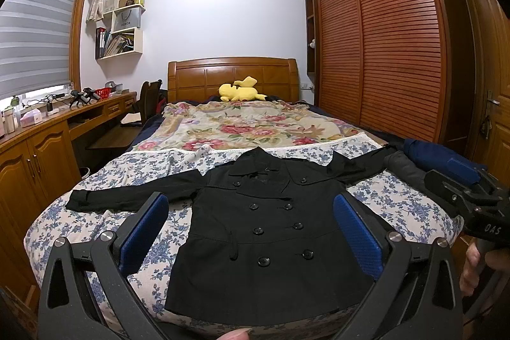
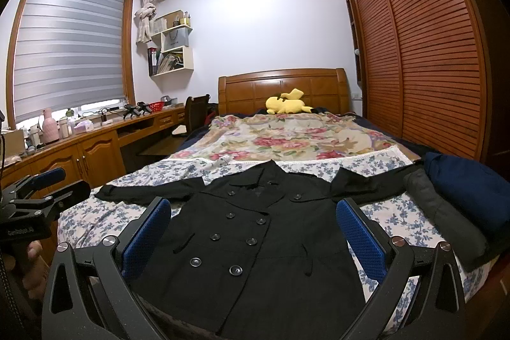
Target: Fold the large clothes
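Coat (image 1: 264, 231) hem cut off beneath left claw (image 1: 251, 231). Right claw (image 2: 255, 238) likewise above coat; both spread wide, holding nothing. Eight buttons countable, perhaps more hidden.

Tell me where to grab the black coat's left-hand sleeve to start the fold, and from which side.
Take the black coat at the cuff of that outstretched sleeve with the left gripper, coming in from the bed's left edge. The sleeve lies flat and straight out from the shoulder, its end free on the blue floral sheet, so the open jaws can likely pinch it and carry it across the buttoned front.
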Tool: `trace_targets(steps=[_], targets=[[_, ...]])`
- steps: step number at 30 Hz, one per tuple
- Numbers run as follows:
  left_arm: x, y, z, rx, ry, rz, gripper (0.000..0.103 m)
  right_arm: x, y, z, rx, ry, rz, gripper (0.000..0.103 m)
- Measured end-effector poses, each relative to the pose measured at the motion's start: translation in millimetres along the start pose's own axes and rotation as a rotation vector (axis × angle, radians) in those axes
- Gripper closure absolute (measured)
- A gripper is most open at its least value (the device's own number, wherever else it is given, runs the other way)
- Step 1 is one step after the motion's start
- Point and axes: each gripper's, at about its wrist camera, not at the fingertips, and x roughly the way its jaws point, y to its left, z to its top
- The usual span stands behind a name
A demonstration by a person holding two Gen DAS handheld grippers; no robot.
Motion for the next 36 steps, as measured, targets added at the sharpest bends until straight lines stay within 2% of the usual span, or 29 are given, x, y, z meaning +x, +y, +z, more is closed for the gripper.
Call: trace_targets(steps=[16, 36], targets=[[22.2, 19.6, -13.6, -0.016, 0.052, 0.027, 0.000, 9.3, 0.7, -3.0, -0.006, 0.019, 0.003, 0.000], [81.2, 71.8, -60.0, -0.071, 0.175, 0.133, 0.000, 91.0, 1.8, -11.7, -0.045, 0.138, 0.069, 0.000]])
